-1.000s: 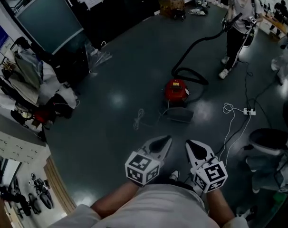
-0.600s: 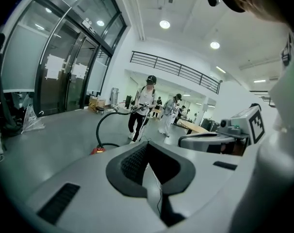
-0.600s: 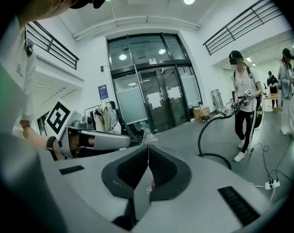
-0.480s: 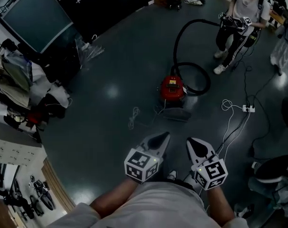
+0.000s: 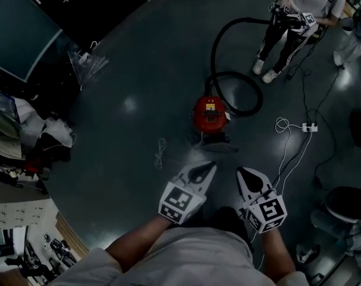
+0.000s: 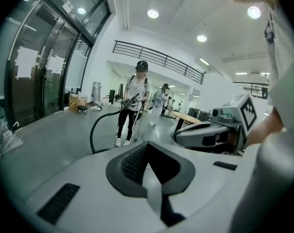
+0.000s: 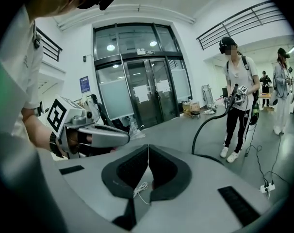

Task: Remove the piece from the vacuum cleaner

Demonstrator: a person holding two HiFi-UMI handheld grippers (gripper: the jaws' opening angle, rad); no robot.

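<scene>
A red canister vacuum cleaner (image 5: 209, 114) stands on the dark floor ahead of me. Its black hose (image 5: 228, 58) loops up to a person (image 5: 293, 16) who holds the far end. A flat dark piece (image 5: 215, 142) lies just in front of the canister. Both grippers hang side by side above the floor, well short of the vacuum. My left gripper (image 5: 205, 170) is shut and holds nothing. My right gripper (image 5: 245, 174) is also shut and holds nothing. In the left gripper view the hose (image 6: 94, 130) and person (image 6: 132, 106) show beyond the left gripper (image 6: 147, 144). The right gripper view shows its jaws (image 7: 148, 146) meeting.
A white cord (image 5: 161, 154) lies on the floor left of the vacuum. A power strip (image 5: 305, 127) with white cable lies to the right. A large screen (image 5: 16, 40) and piled bags (image 5: 31, 136) line the left side. A dark chair (image 5: 347, 204) sits at lower right.
The view has tipped further down, so the person and hose sit nearer the top edge. The hose now arcs higher from the canister. Both grippers stay shut, side by side.
</scene>
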